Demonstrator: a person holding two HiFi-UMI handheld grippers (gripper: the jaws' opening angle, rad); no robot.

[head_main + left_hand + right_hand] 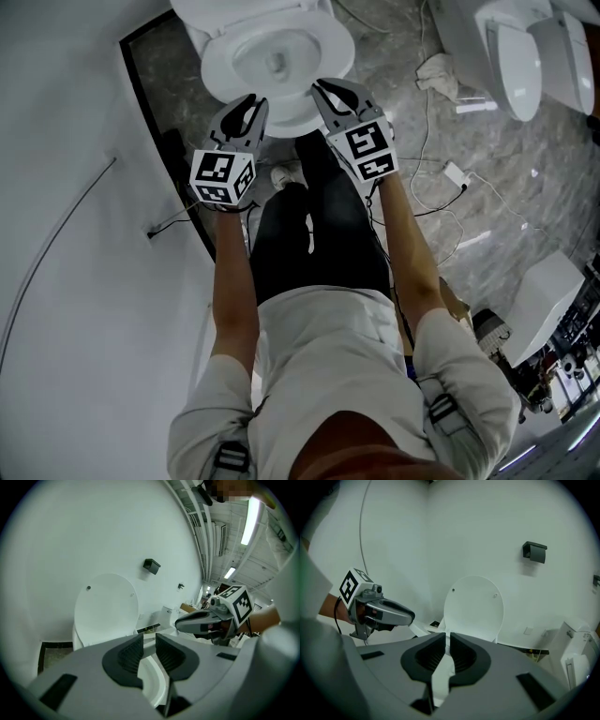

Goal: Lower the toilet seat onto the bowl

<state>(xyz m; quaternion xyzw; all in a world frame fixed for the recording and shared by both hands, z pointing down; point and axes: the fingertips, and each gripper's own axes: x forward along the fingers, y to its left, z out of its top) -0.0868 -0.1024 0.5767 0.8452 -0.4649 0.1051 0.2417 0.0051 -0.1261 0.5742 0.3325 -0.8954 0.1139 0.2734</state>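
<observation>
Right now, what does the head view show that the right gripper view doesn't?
Only the head view: the person's legs, a cloth and a white adapter on the floor. Only the right gripper view: a black box on the wall, and, up close, the right tool pinching the seat at its edge. Both: the toilet and the left tool at its front.
</observation>
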